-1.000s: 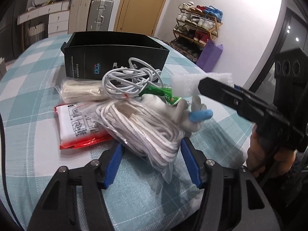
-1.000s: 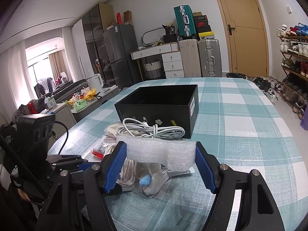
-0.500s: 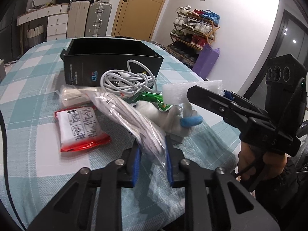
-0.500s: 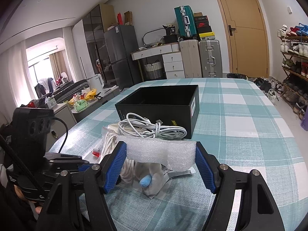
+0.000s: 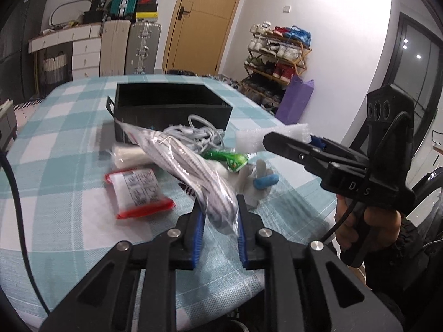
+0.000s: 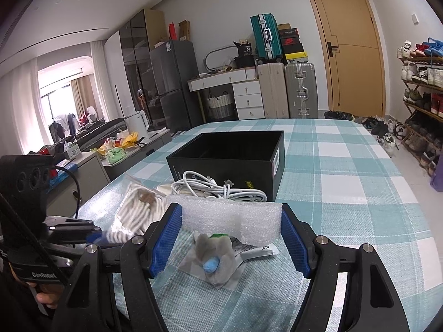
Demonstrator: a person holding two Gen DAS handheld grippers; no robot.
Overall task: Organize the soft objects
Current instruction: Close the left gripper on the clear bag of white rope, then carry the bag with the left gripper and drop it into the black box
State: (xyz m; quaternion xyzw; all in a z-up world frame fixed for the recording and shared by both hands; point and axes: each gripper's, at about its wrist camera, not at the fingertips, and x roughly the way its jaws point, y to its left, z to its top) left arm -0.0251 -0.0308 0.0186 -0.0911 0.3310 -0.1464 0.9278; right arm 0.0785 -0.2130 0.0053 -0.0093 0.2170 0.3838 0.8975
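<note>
My left gripper (image 5: 220,231) is shut on a clear bag of white rope (image 5: 188,166) and holds it lifted above the checked table; the bag also shows in the right wrist view (image 6: 138,213). My right gripper (image 6: 231,238) is shut on a roll of white bubble wrap (image 6: 232,218), held above the table; it shows in the left wrist view (image 5: 272,137) too. An open black box (image 6: 229,157) stands behind the pile. On the table lie a white cable bundle (image 6: 218,188), a grey glove with a blue fingertip (image 6: 213,257), a green packet (image 5: 229,159) and a red-edged packet (image 5: 138,191).
A cream roll in plastic (image 5: 130,155) lies by the box. The table's front edge (image 5: 221,293) is close below my left gripper. Suitcases (image 6: 288,88), a door and a shoe rack (image 6: 423,96) stand beyond the table.
My left gripper closed on the rope bag and lifted it off the table, squeezing it narrow. My right gripper keeps holding the bubble wrap almost unmoved.
</note>
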